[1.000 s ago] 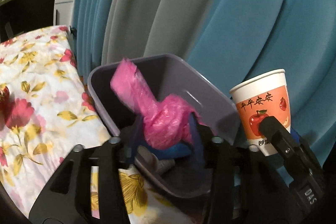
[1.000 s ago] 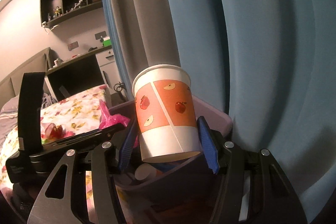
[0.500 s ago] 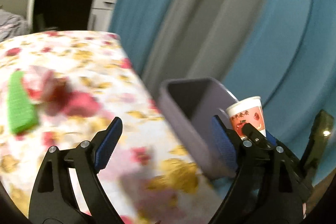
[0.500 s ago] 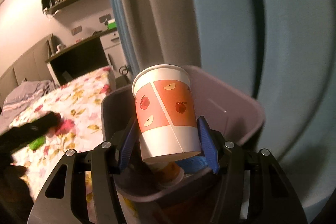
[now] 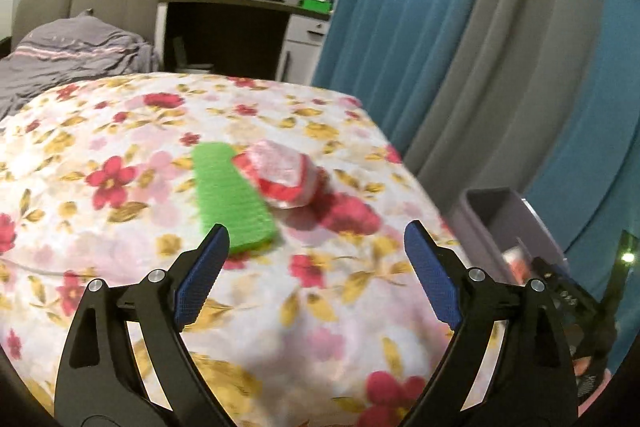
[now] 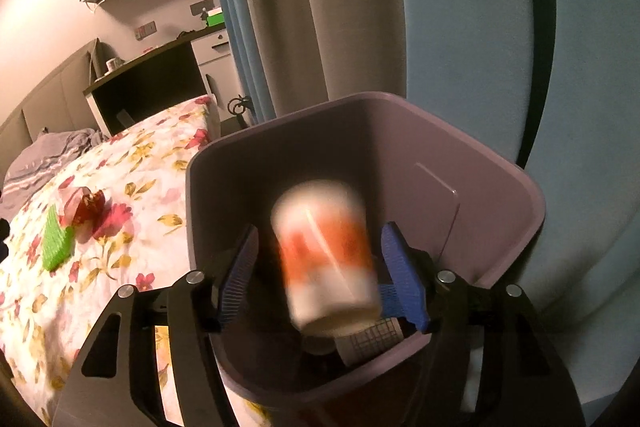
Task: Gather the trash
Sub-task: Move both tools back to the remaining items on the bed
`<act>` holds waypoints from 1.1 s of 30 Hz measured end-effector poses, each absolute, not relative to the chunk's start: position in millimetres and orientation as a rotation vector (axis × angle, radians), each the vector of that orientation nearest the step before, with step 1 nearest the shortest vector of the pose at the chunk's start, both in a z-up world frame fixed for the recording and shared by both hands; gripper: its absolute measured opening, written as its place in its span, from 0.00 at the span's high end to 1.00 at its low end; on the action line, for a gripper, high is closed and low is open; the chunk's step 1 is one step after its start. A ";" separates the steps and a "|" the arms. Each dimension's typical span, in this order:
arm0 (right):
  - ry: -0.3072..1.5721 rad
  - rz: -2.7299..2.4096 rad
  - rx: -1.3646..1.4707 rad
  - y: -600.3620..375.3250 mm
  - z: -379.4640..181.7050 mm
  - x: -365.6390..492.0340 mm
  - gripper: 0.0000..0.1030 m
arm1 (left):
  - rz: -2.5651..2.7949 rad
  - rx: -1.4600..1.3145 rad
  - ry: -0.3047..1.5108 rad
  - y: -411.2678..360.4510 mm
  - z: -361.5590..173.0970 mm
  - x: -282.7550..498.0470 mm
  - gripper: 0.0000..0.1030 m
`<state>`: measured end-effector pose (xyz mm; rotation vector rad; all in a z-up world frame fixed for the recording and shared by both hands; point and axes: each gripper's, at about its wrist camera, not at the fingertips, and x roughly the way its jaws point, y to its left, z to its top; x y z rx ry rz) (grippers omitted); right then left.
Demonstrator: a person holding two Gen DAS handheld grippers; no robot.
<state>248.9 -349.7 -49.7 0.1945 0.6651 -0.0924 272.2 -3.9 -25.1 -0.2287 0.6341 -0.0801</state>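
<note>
Paper cup dropping into the purple bin

The purple bin [image 6: 400, 147] holds the blurred paper cup [image 6: 326, 255] between the right gripper's [image 6: 320, 267] just-opened, parted fingers, above other trash. The left gripper [image 5: 316, 259] gapes empty; green pad [image 5: 232, 199] at its 11 o'clock.

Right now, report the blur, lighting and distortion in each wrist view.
Right wrist view: the paper cup is motion-smeared between the right gripper's parted fingers, above the sharper purple bin; dim, warm light; fisheye bends the curtains. Left wrist view: the floral bedspread, green pad and red-and-white wrapper are soft; a bright glare spot at the right edge.
</note>
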 end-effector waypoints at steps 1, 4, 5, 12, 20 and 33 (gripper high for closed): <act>0.662 -0.094 0.194 -348.7 -48.1 248.6 0.37 | -0.069 -0.228 0.636 -2.1 -26.4 273.6 0.15; 0.643 -0.096 0.183 -344.4 -41.2 244.5 0.37 | -0.046 -0.227 0.643 7.8 -27.1 273.3 0.15; 0.634 -0.093 0.180 -342.2 -38.2 242.3 0.37 | -0.037 -0.225 0.645 11.0 -28.3 273.7 0.15; 0.563 -0.015 0.158 -304.1 -12.3 230.7 0.37 | 0.017 -0.238 0.685 30.2 -43.1 286.5 0.15; 0.542 0.073 0.137 -254.1 -0.7 240.7 0.37 | 0.049 -0.320 0.743 51.6 -64.1 313.0 0.15; 0.576 0.183 0.117 -181.5 -4.1 295.2 0.37 | 0.024 -0.365 0.785 61.6 -80.3 345.1 0.23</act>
